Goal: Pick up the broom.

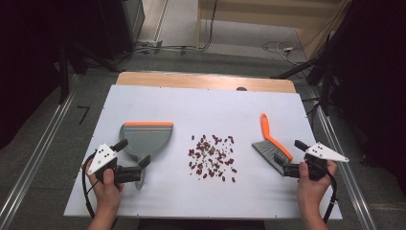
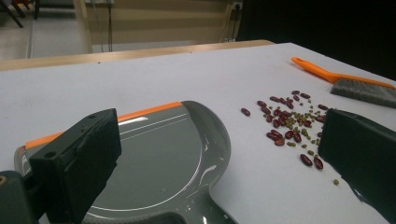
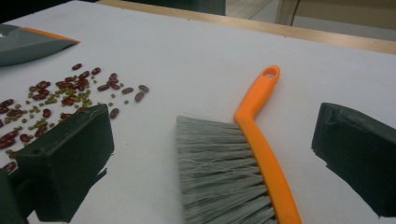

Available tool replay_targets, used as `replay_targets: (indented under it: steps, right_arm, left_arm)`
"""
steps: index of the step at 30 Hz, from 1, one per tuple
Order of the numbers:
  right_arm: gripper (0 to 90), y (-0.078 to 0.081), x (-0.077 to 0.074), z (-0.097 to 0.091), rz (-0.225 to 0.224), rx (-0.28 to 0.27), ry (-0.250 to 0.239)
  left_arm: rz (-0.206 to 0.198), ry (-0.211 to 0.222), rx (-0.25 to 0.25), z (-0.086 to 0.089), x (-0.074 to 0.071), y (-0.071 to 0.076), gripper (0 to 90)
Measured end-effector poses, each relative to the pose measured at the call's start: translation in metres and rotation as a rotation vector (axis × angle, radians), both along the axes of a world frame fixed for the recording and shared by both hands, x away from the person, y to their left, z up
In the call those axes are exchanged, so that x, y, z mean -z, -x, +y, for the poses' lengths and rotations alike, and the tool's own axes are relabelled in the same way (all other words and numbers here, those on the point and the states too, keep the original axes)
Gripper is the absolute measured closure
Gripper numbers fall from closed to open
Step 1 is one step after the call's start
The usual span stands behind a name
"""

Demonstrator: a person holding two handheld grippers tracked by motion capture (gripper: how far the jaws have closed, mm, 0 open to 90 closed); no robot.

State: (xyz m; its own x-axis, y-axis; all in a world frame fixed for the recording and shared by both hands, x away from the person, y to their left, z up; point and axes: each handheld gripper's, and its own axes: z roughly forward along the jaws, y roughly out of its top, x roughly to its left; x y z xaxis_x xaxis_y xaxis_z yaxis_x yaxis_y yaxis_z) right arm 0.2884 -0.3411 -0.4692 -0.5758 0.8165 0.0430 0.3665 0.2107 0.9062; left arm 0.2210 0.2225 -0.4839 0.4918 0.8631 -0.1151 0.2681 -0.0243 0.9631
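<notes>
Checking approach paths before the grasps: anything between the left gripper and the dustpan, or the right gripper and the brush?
Nothing visible. The left gripper is open right over the dustpan handle; the right gripper is open with the brush between its jaws. The beans lie apart, mid-table.

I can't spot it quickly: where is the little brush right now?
In the high view the brush lies on the white table, right of the scattered beans, just ahead of the right gripper.
</notes>
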Motion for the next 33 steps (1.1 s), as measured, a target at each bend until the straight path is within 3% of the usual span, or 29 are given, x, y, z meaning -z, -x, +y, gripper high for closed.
replay_targets:
  steps: [8, 14, 17, 19, 23, 27, 31, 33]
  right_arm:
    - [0.0, -0.004, -0.014, 0.003, 0.012, 0.026, -0.001]
    - [0.0, -0.015, -0.028, 0.012, 0.018, -0.001, 0.018]
    - [0.0, -0.027, -0.037, 0.017, 0.052, -0.005, 0.026]
    - [0.0, -0.035, -0.042, 0.021, 0.075, 0.026, 0.053]
    - [0.0, -0.050, -0.046, 0.024, 0.111, 0.021, 0.054]
    - [7.6, -0.072, -0.046, 0.034, 0.170, 0.052, 0.093]
    - [20.9, -0.089, -0.044, 0.042, 0.227, 0.098, 0.140]
    - [33.1, -0.095, -0.040, 0.043, 0.262, 0.123, 0.145]
  left_arm:
    - [0.002, -0.013, 0.007, -0.003, 0.001, -0.002, 0.0]
    - [-0.003, -0.003, 0.002, -0.002, 0.000, -0.002, 0.0]
    - [0.000, -0.004, 0.005, -0.002, 0.000, -0.003, 0.0]
    - [0.002, -0.010, 0.007, -0.003, 0.000, -0.003, 0.0]
    - [-0.009, -0.016, 0.007, -0.004, -0.001, -0.003, 0.0]
    - [-0.006, -0.016, 0.008, -0.005, 0.000, -0.004, 0.0]
    - [-0.003, -0.022, 0.008, -0.005, 0.000, -0.004, 0.0]
    - [0.002, -0.025, 0.011, -0.005, 0.001, -0.006, 0.0]
